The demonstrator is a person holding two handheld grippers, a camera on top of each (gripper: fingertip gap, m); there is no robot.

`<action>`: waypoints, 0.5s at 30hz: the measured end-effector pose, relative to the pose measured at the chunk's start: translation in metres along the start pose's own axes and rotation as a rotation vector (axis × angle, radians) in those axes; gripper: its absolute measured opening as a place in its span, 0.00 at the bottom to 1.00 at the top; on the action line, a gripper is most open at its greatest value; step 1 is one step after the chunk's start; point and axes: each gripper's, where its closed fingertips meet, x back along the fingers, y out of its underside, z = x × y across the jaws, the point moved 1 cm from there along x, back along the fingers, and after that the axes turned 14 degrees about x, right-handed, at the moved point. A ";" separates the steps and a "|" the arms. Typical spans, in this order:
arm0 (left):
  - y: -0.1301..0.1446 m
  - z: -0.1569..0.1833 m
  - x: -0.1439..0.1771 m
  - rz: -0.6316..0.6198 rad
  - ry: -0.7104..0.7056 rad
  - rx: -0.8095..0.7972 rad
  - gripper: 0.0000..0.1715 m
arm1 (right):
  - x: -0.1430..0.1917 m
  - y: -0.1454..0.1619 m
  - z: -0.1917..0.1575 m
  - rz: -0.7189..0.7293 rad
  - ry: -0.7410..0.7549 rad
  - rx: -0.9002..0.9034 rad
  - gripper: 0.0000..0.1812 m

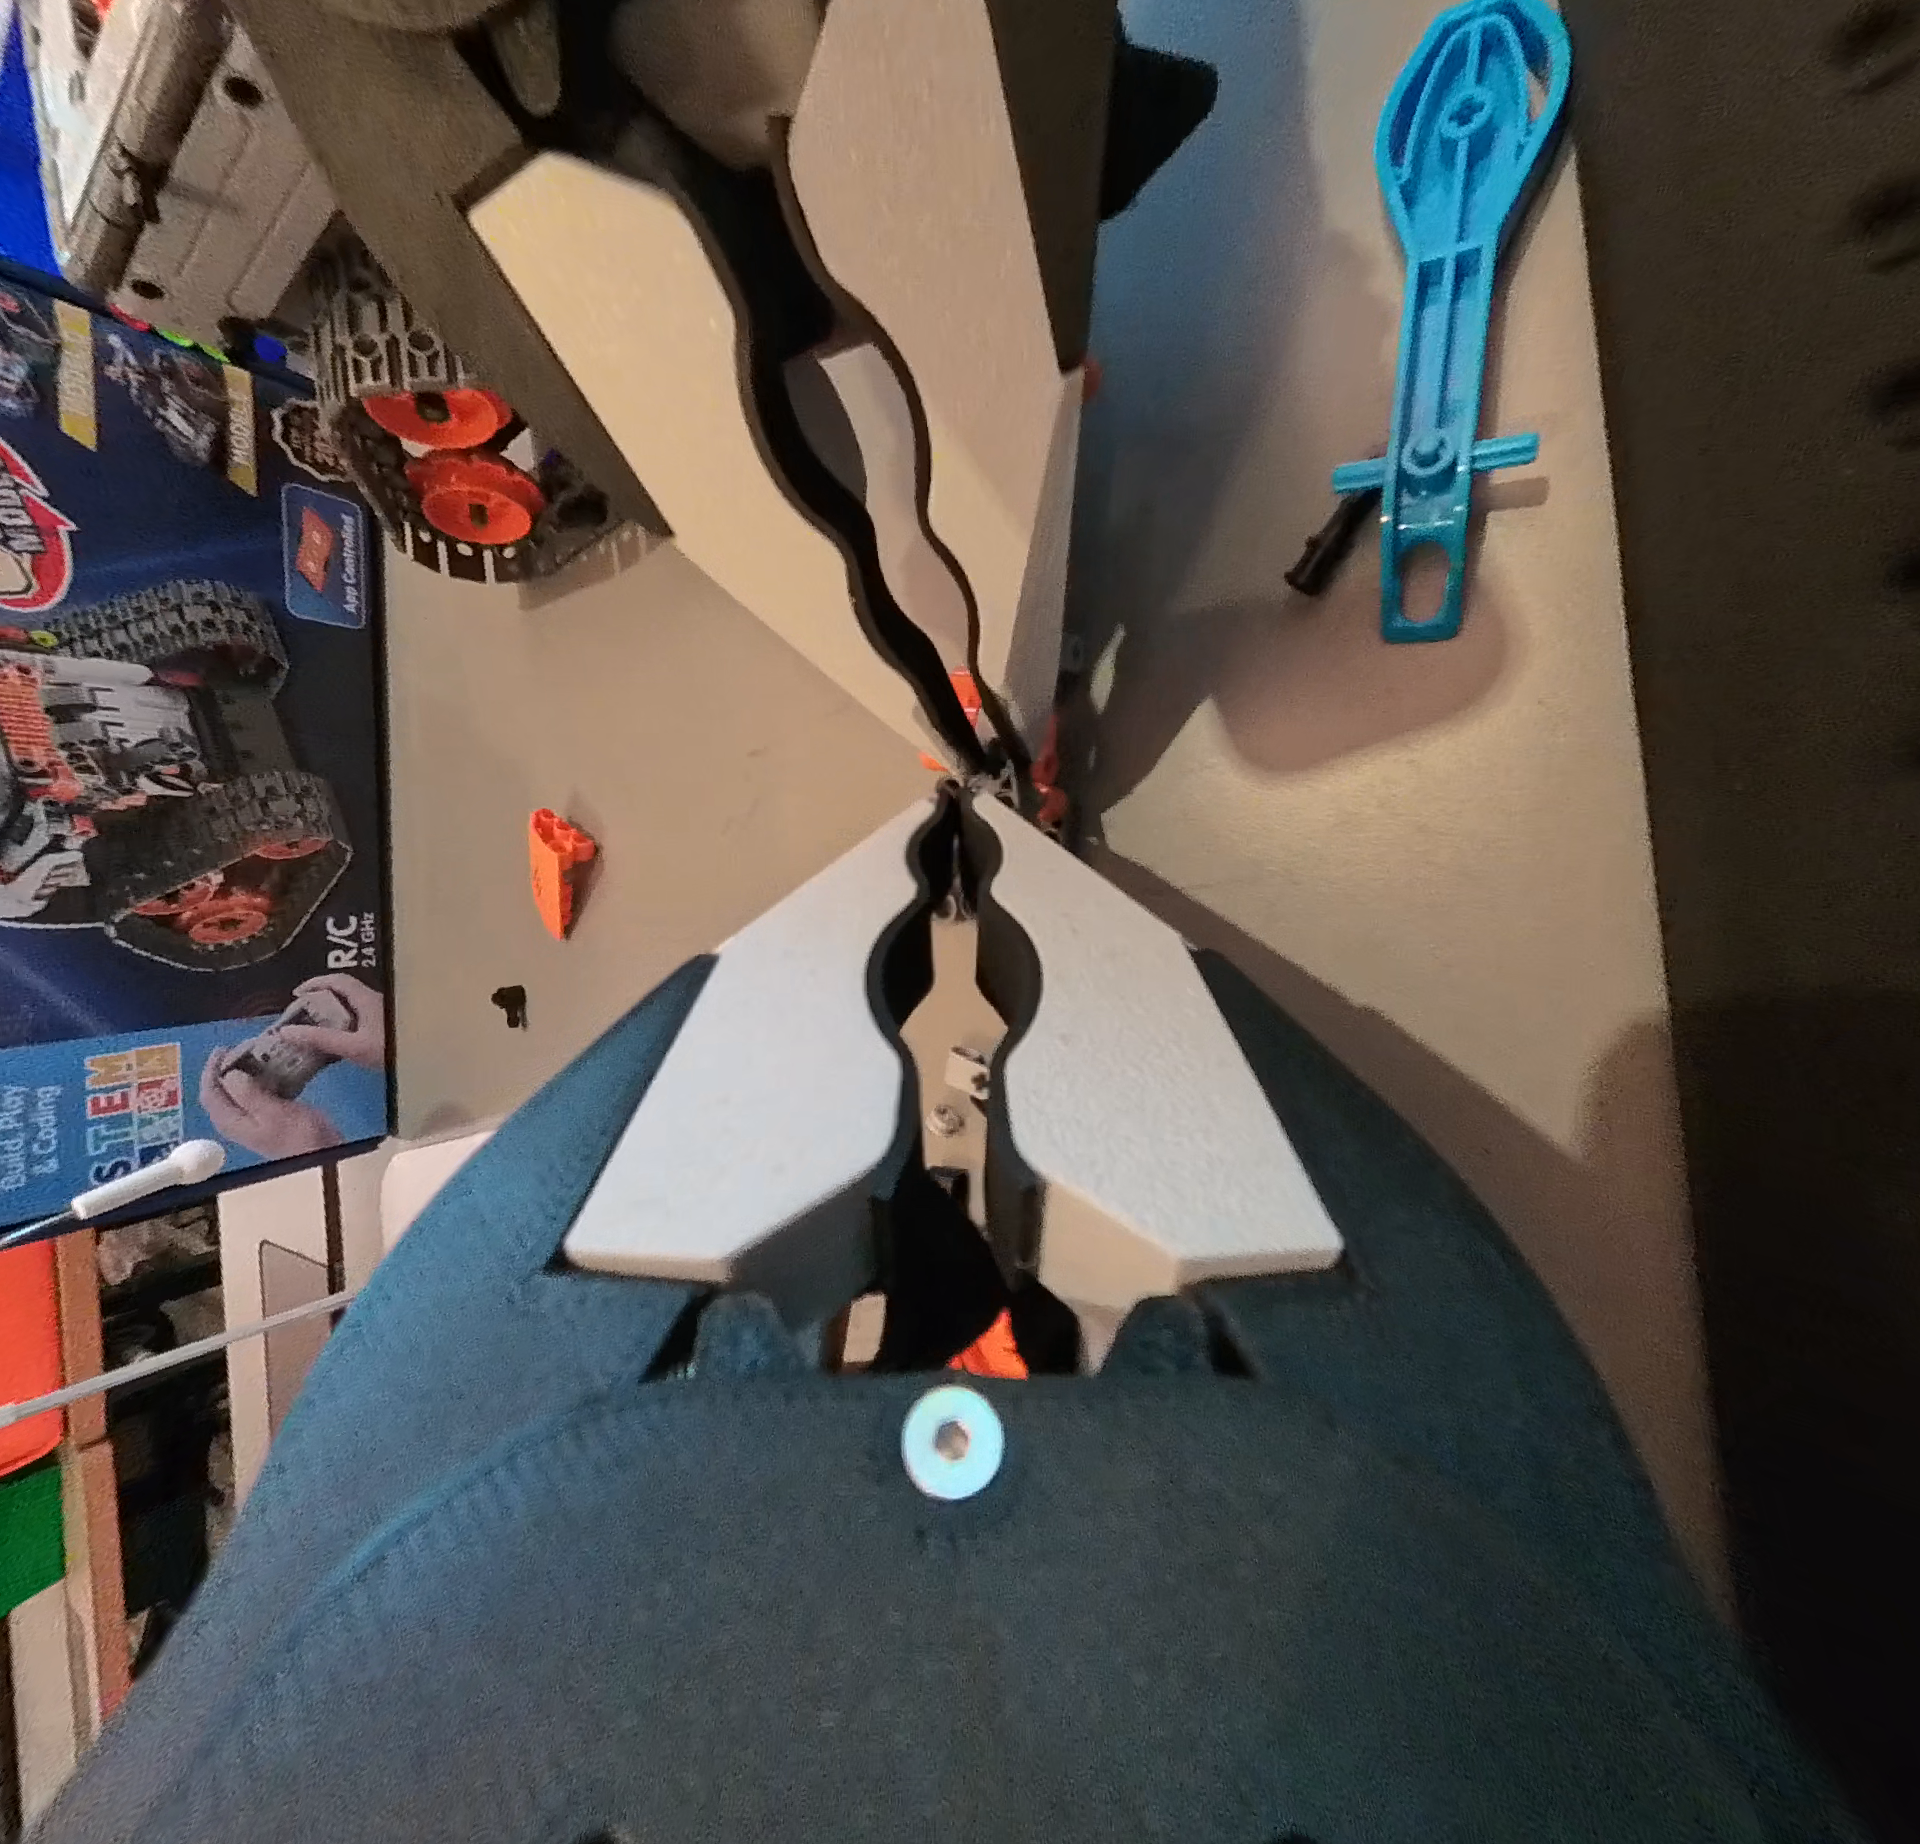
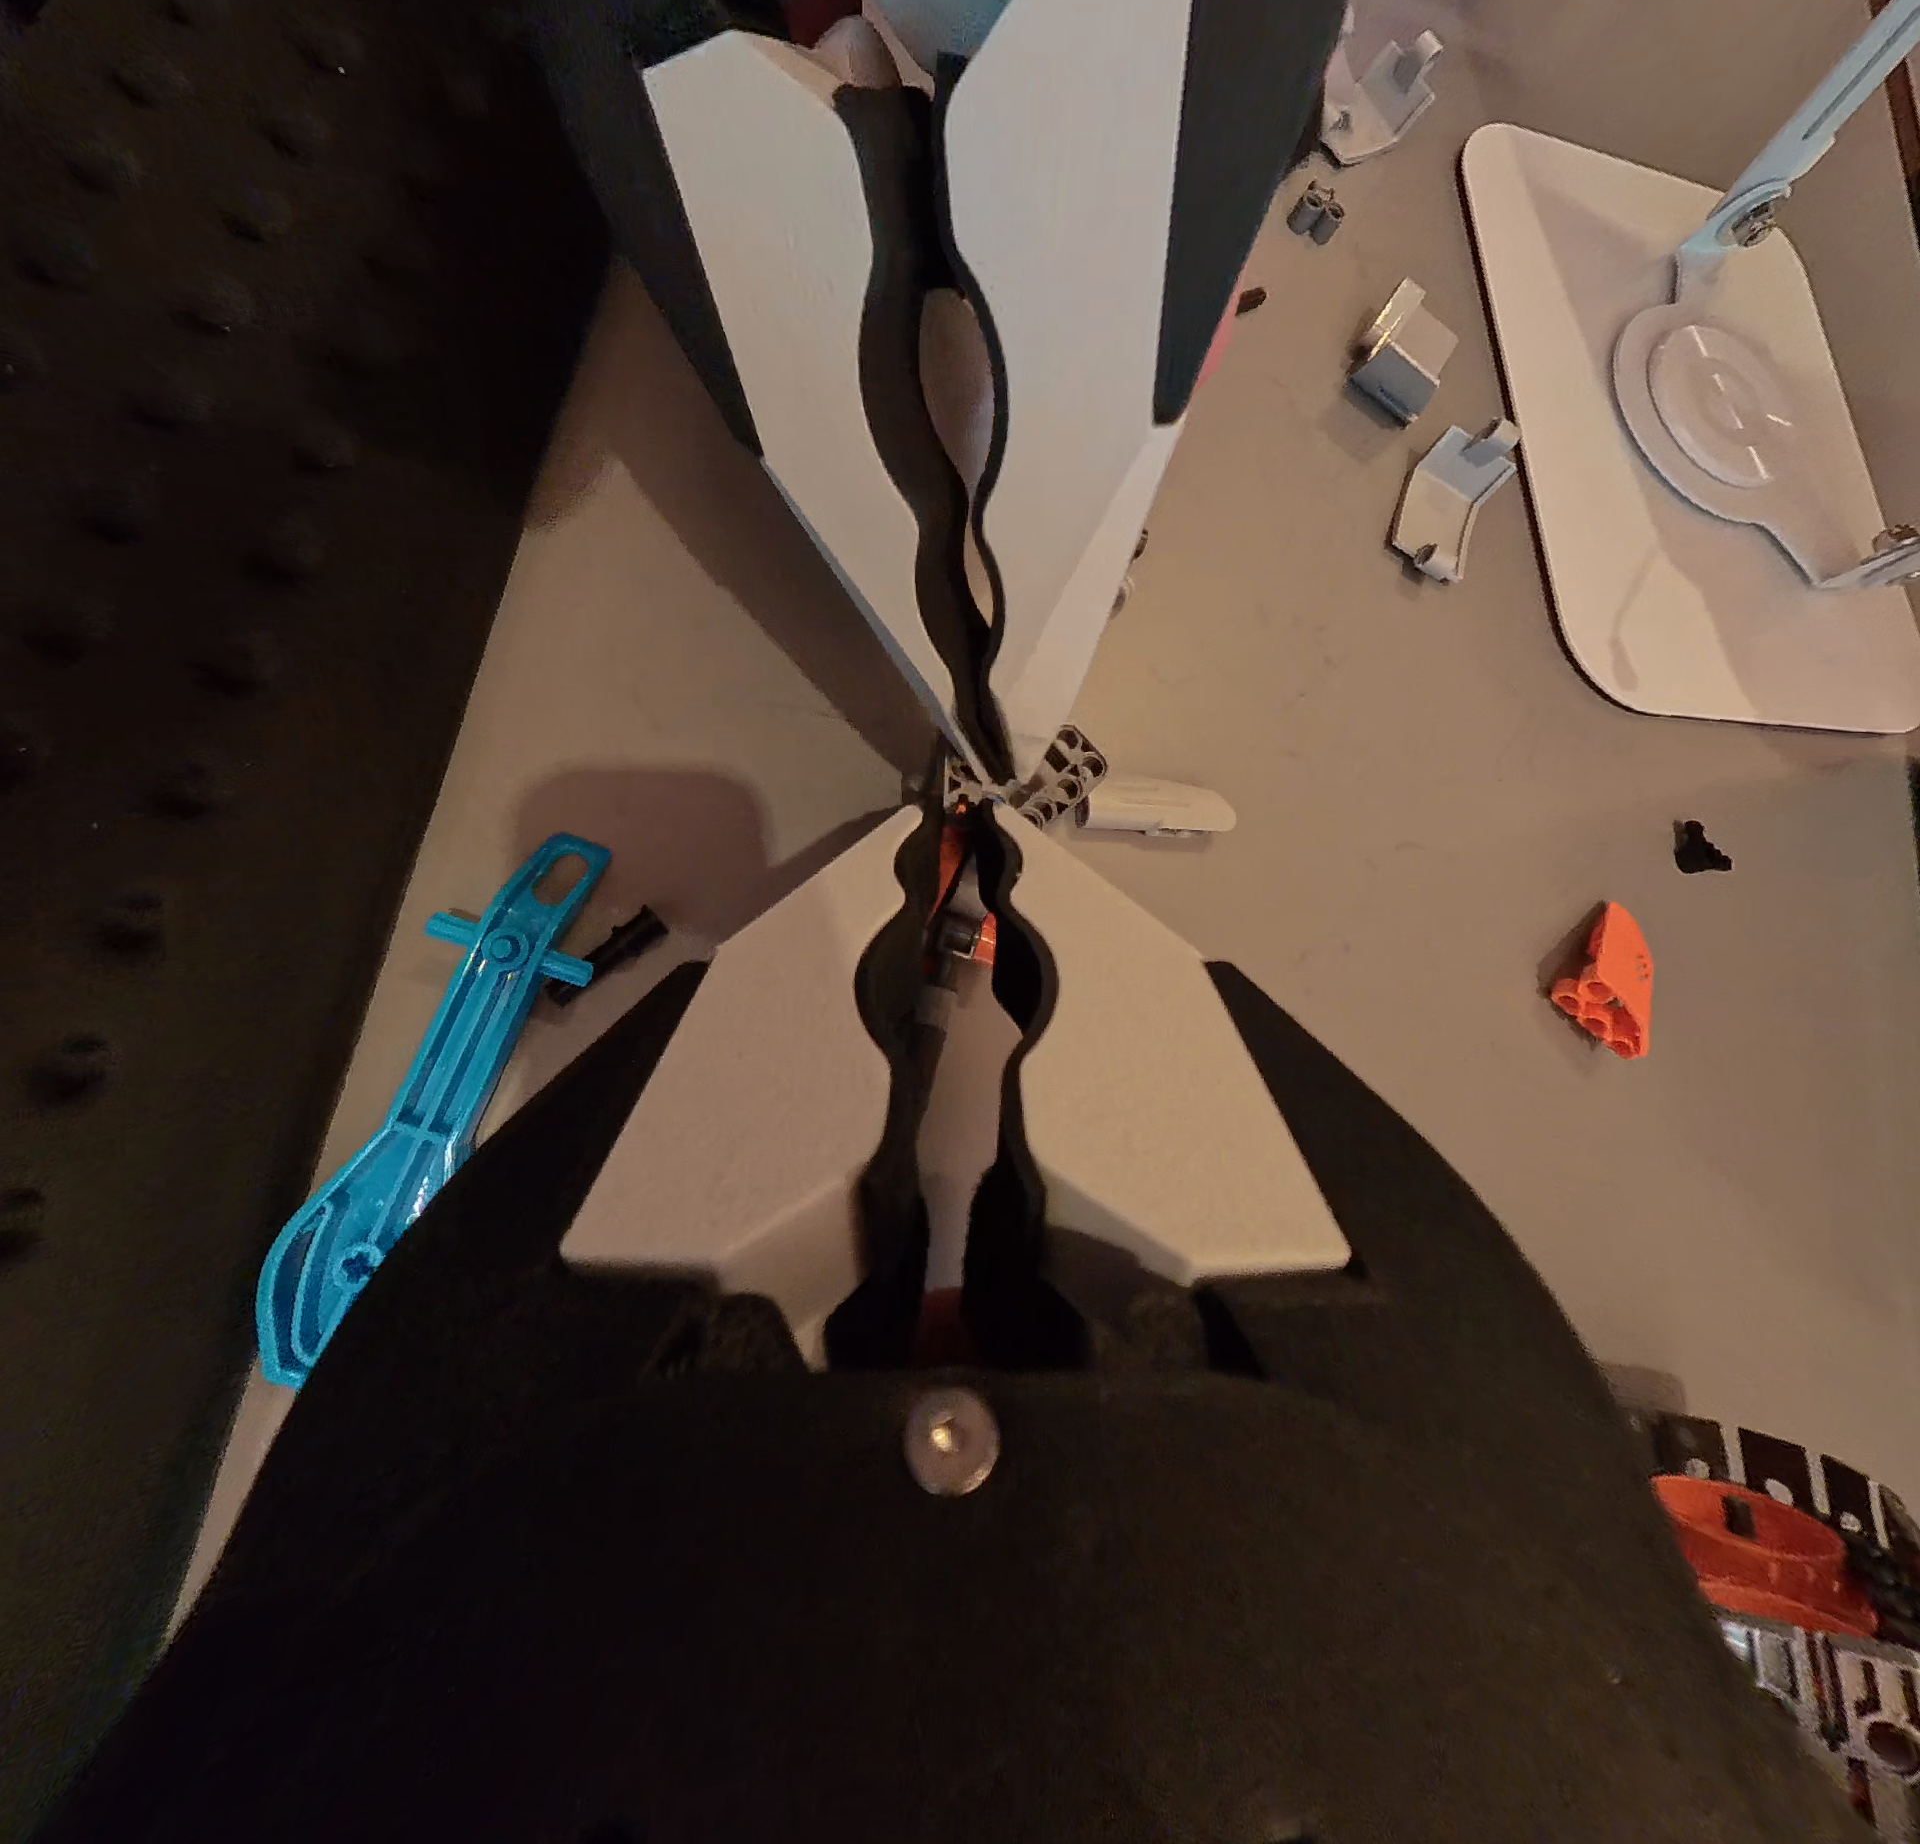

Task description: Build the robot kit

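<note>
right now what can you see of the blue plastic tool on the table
The blue tool is a flat, long piece of bright, slightly see-through plastic with open ribs. One end is a wide rounded loop, the other a narrow slotted tab, with a short cross bar near the tab. It lies flat on the pale table close to its dark edge. A small black pin lies beside the cross bar. Neither gripper touches it; the right gripper's dark body covers part of the wide end.

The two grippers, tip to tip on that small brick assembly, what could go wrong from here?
The left gripper and right gripper both pinch a small grey and orange assembly by thin edges, so it may twist out or snap apart. Their fingertips nearly touch and could collide. A dropped part might land by the blue tool near the table edge and roll off.
</note>
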 end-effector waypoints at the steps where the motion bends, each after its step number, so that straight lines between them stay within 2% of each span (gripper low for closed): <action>1: 0.002 -0.001 0.000 -0.011 0.003 0.005 0.00 | 0.000 -0.001 0.000 0.008 -0.001 -0.009 0.02; 3: 0.000 -0.001 0.002 0.012 0.036 0.034 0.01 | 0.000 0.000 0.000 0.007 -0.002 -0.009 0.02; 5: -0.003 0.000 0.007 0.033 0.103 0.094 0.09 | 0.000 0.000 0.000 0.004 0.002 -0.013 0.02; 8: -0.002 0.003 0.010 0.027 0.145 0.110 0.12 | -0.001 0.000 0.000 0.002 0.003 -0.013 0.02; 15: 0.010 0.009 -0.001 -0.029 0.135 0.063 0.05 | -0.001 -0.002 0.000 0.009 0.001 -0.019 0.02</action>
